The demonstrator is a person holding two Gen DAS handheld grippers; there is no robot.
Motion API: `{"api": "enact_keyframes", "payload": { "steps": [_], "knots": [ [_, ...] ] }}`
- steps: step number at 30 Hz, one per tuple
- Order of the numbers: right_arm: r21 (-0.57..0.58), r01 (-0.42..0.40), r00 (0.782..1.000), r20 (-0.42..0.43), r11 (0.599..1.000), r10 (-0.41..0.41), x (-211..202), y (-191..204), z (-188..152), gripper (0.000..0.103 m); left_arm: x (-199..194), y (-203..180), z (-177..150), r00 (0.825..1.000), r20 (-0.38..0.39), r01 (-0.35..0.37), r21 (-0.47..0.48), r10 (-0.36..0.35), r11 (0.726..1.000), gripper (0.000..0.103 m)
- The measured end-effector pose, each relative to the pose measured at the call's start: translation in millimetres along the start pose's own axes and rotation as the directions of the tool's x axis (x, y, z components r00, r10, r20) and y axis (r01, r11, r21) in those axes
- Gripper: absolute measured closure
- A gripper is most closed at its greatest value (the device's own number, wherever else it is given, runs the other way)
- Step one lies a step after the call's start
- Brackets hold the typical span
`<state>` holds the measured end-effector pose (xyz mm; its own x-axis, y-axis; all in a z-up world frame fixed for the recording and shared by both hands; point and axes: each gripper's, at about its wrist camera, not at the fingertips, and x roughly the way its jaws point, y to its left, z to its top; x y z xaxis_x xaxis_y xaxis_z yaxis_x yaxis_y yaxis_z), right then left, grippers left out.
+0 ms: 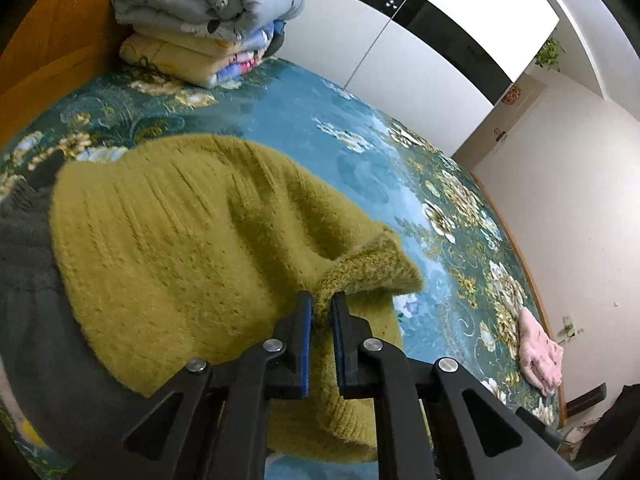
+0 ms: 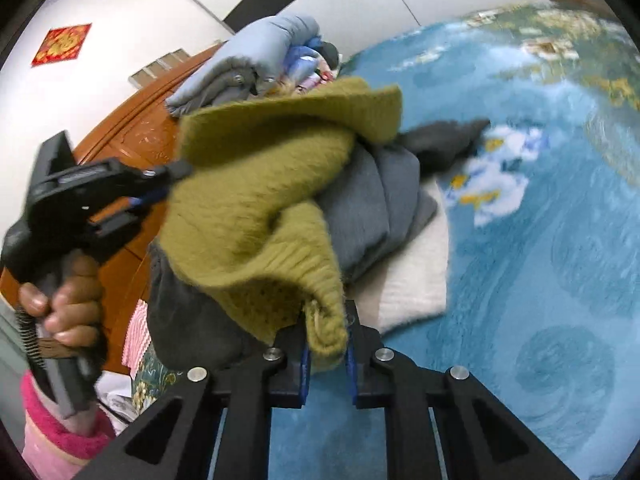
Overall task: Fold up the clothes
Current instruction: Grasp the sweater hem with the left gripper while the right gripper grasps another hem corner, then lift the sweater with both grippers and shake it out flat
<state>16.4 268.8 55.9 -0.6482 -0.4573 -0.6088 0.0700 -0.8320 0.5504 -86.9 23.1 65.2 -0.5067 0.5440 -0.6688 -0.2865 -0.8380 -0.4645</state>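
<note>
An olive-green knitted sweater is held above a pile of folded clothes on the bed. My left gripper is shut on a ribbed edge of the sweater. In the right wrist view the sweater hangs bunched between both grippers. My right gripper is shut on a ribbed corner of it. The left gripper shows at the left there, clamped on the sweater's other side, with a person's hand around its handle. Under the sweater lie a grey garment and a white one.
The bed has a blue-green floral cover. A stack of folded quilts sits by the wooden headboard. A pink cloth lies near the bed's far edge. A dark grey garment lies at the left. White wardrobe doors stand behind.
</note>
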Motion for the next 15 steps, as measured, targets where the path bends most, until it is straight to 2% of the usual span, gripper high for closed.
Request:
{"api": "enact_keyframes", "payload": {
  "steps": [1, 2, 3, 5, 8, 10, 12, 15],
  "knots": [
    [-0.013, 0.007, 1.0, -0.003, 1.0, -0.007, 0.9, 2.2, 1.6, 0.089, 4.4, -0.3, -1.2, 1.0, -0.015, 0.01, -0.001, -0.01, 1.0, 0.092],
    [-0.022, 0.012, 1.0, -0.007, 1.0, -0.012, 1.9, 4.2, 2.0, 0.089, 7.0, -0.9, -1.9, 1.0, -0.027, 0.015, 0.007, -0.015, 1.0, 0.086],
    [-0.029, 0.014, 1.0, -0.011, 0.999, -0.014, 3.0, 5.7, 1.1, 0.089, 11.0, -3.6, -2.8, 0.999, -0.044, 0.012, 0.022, -0.011, 1.0, 0.074],
    [-0.037, 0.018, 1.0, -0.02, 0.999, -0.018, 4.5, 7.9, -0.6, 0.089, 16.4, -8.0, -3.8, 0.999, -0.05, -0.012, 0.042, 0.014, 0.999, 0.06],
    [-0.028, 0.019, 0.999, -0.031, 0.999, -0.02, 1.8, 7.3, -2.1, 0.089, 20.8, -15.6, -2.7, 0.998, -0.057, -0.028, 0.054, 0.031, 0.998, 0.059],
    [-0.031, 0.025, 0.999, -0.036, 0.999, -0.026, -0.7, 9.0, -4.0, 0.089, 19.3, -21.9, 1.2, 0.998, -0.06, -0.017, 0.041, 0.019, 0.999, 0.06],
    [-0.036, 0.041, 0.998, -0.037, 0.999, -0.042, -3.8, 10.3, -3.9, 0.089, 17.9, -28.2, 5.0, 0.998, -0.064, -0.005, 0.027, 0.007, 1.0, 0.094],
    [-0.037, 0.08, 0.996, -0.023, 0.996, -0.08, -12.9, 7.7, 2.3, 0.09, 15.7, -37.6, 10.9, 0.998, -0.068, 0.012, 0.007, -0.011, 1.0, 0.095]
  ]
}}
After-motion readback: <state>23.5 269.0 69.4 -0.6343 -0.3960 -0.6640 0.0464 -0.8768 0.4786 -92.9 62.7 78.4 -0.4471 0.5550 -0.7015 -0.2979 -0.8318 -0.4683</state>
